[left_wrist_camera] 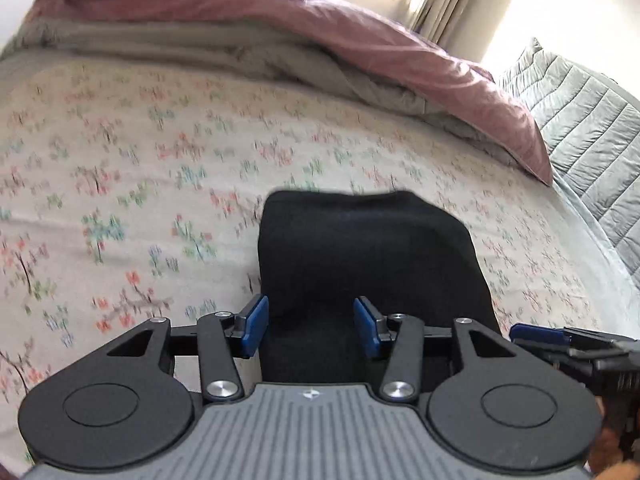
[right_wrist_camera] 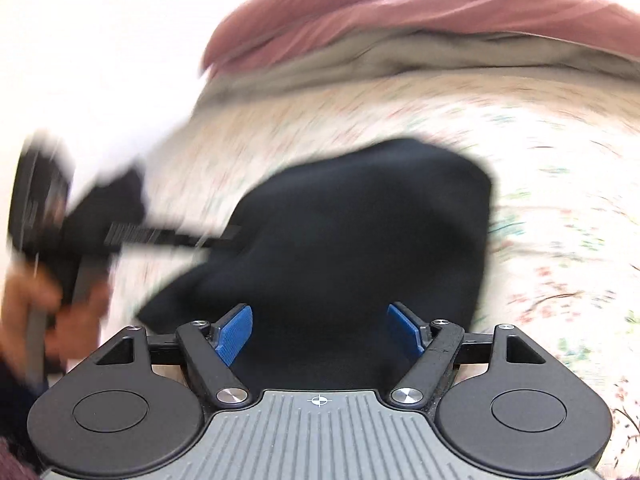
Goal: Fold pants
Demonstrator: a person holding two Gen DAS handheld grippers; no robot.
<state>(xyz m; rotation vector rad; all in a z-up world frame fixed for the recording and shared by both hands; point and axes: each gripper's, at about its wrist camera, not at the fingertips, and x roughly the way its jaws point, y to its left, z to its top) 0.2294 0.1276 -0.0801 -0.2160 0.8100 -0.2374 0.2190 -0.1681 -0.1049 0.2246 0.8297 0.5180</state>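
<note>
Floral-printed sheet covers the bed (left_wrist_camera: 140, 152), with a pink duvet (left_wrist_camera: 400, 44) and a grey blanket (left_wrist_camera: 240, 52) bunched along its far edge and a grey quilted cover (left_wrist_camera: 592, 128) past its right edge. Black pants (left_wrist_camera: 360, 248) lie folded into a compact block on the sheet, toward the near edge. Over their near end, the left gripper (left_wrist_camera: 312, 326) has its blue pads spread, gripping nothing. Alongside, the right gripper (right_wrist_camera: 320, 330) is also spread wide above the pants (right_wrist_camera: 360, 240), which look motion-blurred in the right wrist view, as does the left hand (right_wrist_camera: 36, 304).
</note>
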